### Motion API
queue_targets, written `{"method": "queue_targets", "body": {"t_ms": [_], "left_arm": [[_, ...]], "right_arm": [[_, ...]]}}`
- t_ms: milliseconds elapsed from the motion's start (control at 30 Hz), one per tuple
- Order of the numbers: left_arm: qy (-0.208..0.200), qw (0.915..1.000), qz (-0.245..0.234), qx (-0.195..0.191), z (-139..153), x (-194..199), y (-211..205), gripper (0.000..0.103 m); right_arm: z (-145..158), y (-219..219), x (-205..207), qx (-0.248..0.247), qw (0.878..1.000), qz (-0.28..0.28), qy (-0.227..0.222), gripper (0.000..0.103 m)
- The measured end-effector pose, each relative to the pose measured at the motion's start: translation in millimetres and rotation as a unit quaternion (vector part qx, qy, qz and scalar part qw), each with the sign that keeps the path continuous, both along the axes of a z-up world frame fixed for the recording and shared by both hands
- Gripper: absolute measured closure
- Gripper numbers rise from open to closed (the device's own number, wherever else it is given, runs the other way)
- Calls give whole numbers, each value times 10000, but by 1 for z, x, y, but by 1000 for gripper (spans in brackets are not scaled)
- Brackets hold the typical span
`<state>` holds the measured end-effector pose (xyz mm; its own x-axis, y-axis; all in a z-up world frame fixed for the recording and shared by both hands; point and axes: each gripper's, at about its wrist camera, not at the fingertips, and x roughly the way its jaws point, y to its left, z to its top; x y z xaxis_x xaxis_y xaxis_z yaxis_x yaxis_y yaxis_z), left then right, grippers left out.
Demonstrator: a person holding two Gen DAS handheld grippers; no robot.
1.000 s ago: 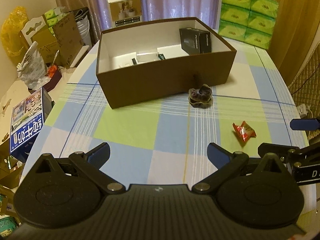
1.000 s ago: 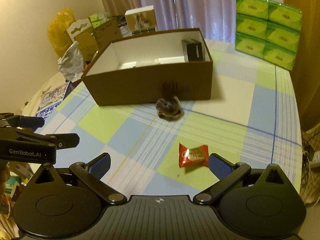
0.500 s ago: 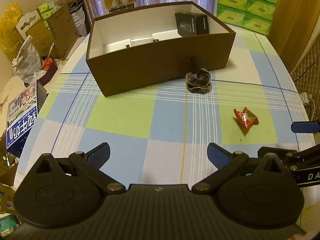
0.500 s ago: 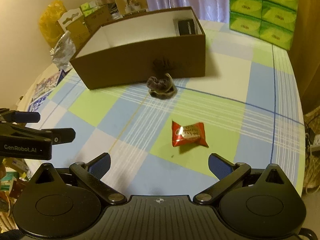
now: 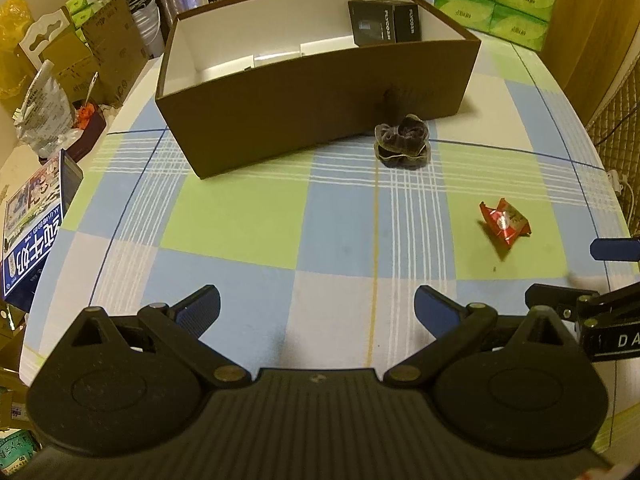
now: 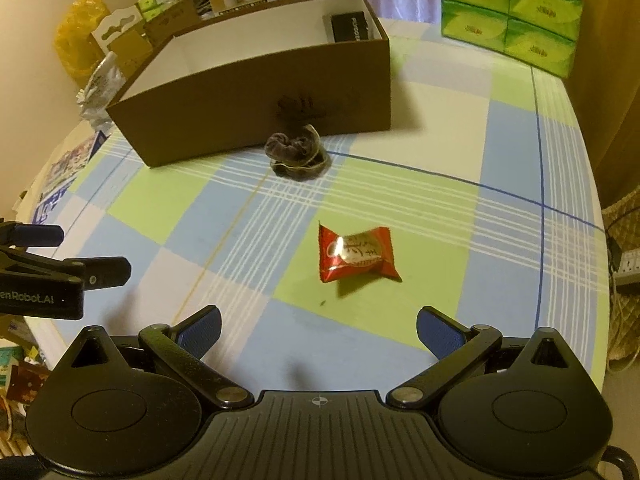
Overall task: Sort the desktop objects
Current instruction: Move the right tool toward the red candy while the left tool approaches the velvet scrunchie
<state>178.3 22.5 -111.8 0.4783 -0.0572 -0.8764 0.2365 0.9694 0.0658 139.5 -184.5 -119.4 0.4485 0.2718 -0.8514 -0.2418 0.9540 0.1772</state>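
Right now both tools hang above the checked tablecloth (image 5: pixel 240 220) with nothing in them: the left gripper (image 5: pixel 316 308) has its jaws spread wide over bare cloth, and the right gripper (image 6: pixel 318 326) is just as wide, its fingers pointing at the red candy wrapper (image 6: pixel 356 254) lying near them. Further back, a dark scrunchie (image 6: pixel 296 152) sits just beside the front wall of the brown box (image 6: pixel 256 92) (a black carton (image 5: pixel 384 22) rests inside, in its far right corner).
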Motion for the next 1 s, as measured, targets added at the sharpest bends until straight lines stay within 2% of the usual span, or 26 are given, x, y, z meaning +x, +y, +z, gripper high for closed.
{"method": "queue_targets", "body": {"t_ms": [633, 833, 1000], "left_arm": [[195, 9997, -69, -142, -21, 34, 8, 1], [224, 9995, -153, -158, -27, 47, 6, 1], [251, 9993, -234, -144, -32, 58, 1, 1]], "right_arm": [[-20, -6, 23, 51, 9994, -248, -252, 2], [-26, 0, 34, -62, 9992, -133, -363, 3], [-36, 4, 44, -192, 9991, 15, -389, 14]]}}
